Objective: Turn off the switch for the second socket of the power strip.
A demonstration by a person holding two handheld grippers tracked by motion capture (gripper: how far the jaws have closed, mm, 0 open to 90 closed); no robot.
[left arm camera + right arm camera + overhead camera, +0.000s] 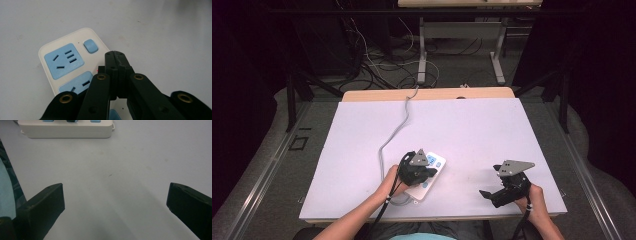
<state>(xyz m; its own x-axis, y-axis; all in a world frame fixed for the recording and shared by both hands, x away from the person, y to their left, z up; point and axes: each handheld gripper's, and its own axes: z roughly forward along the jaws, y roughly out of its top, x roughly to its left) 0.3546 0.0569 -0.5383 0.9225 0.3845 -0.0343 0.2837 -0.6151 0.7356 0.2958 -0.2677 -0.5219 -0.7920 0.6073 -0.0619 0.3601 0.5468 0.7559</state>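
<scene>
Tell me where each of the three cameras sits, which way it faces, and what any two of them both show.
High view: above the person's side, looking forward and down on the table; both forearms, left gripper, right gripper.
Left gripper view: rides the left gripper, jaws together, over the power strip.
Right gripper view: rides the right gripper, jaws apart, facing across the table toward the power strip.
Shared: the power strip shows in all three.
</scene>
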